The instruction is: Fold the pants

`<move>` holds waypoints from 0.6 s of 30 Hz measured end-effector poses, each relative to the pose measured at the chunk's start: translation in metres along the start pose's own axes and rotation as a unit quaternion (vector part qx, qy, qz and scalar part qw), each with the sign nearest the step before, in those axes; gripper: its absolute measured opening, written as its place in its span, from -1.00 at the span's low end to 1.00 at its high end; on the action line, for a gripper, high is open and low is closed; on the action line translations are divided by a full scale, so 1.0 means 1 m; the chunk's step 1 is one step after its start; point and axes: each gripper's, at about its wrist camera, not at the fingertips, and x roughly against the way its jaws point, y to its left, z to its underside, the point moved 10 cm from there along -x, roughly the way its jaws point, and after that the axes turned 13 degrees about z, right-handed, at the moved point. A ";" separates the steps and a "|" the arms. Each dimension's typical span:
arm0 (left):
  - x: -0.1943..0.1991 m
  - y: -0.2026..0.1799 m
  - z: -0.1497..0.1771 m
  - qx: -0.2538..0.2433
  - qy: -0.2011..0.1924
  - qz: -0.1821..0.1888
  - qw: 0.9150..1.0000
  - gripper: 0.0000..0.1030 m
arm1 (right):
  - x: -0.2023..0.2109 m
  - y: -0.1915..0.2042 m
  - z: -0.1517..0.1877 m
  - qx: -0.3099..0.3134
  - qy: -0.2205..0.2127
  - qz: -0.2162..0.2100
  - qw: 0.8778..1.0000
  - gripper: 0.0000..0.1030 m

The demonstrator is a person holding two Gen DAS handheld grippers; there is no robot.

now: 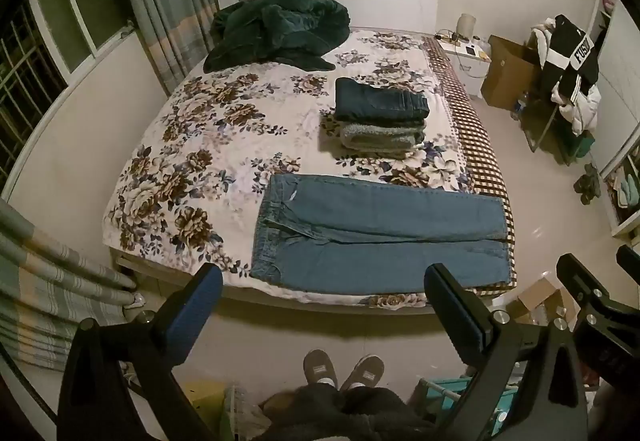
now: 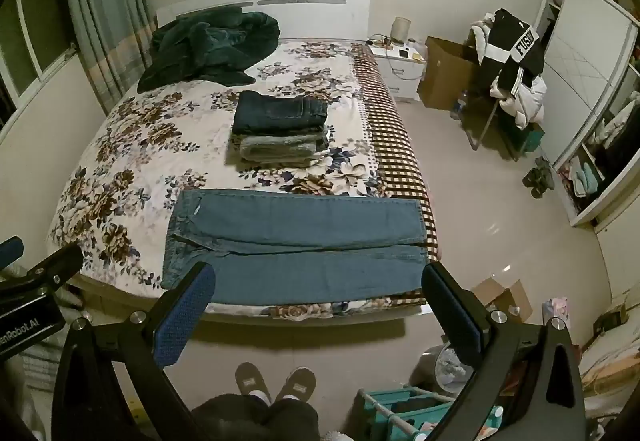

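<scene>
Blue jeans (image 1: 380, 233) lie flat across the foot of the floral bed (image 1: 192, 145), waistband to the left, legs running right, side by side. In the right wrist view the same jeans (image 2: 296, 245) span the bed's (image 2: 120, 145) near edge. My left gripper (image 1: 322, 275) hangs open above the floor in front of the bed, nothing between its fingers. My right gripper (image 2: 318, 273) is open too, held just short of the lower trouser leg, apart from the cloth. The right gripper's tip (image 1: 580, 273) shows at the left wrist view's right edge.
A stack of folded dark pants (image 1: 380, 117) sits mid-bed. A crumpled green blanket (image 1: 276, 29) lies by the headboard. A person's slippered feet (image 1: 344, 369) stand at the bed's foot. A cardboard box (image 2: 500, 297), teal basket (image 2: 404, 409), clothes-laden chair (image 2: 512, 69) and wardrobe (image 2: 592, 101) crowd the right floor.
</scene>
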 end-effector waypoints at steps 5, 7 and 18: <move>0.000 0.000 0.000 0.001 -0.002 0.004 1.000 1.00 | 0.002 0.000 0.001 0.002 0.004 0.001 1.000 1.00; 0.000 0.000 -0.001 0.000 -0.003 0.004 1.000 1.00 | 0.004 -0.001 0.000 0.000 0.004 0.000 1.000 1.00; 0.025 -0.009 -0.017 -0.001 -0.012 0.011 1.000 1.00 | 0.021 -0.004 -0.008 -0.005 0.001 -0.004 1.000 1.00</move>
